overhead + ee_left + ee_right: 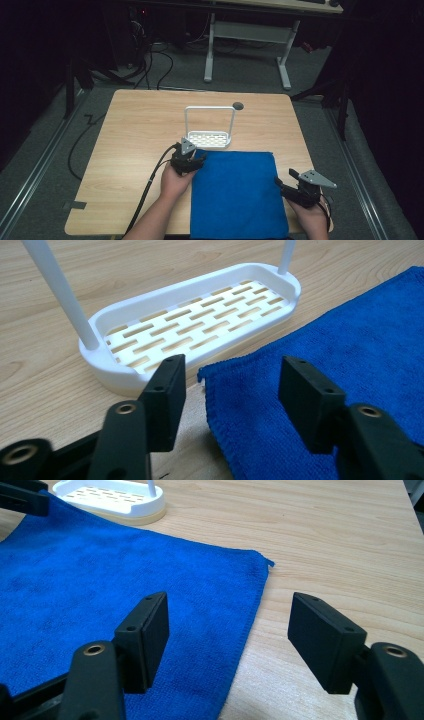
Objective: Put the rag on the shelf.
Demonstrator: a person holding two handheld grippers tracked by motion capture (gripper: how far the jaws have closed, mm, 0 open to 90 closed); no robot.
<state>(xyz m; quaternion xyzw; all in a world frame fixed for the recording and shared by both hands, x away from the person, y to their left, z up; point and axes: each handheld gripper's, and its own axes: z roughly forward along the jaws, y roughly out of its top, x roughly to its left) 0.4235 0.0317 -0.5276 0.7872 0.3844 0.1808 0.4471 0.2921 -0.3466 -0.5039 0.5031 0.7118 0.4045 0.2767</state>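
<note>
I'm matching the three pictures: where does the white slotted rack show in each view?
High view: white rack at table centre, against the blue cloth's far edge.
Left gripper view: rack upper middle, past the jaws.
Right gripper view: rack top left.
Shared landmark: the blue cloth.

I find the cloth a uniform deep blue, with no print, and a fine napped texture in my left gripper view; it lies at the near edge of the table. The table shows pale tan wood grain in long streaks, with a small dark grey round spot near its far edge. The rack just beyond the cloth's far edge is plain white; its tray floor carries a regular brick-like pattern of slots through which the tan wood shows. My left gripper and my right gripper are matt black, with brass-coloured rings at the screws. Each carries a grey plate on top.
</note>
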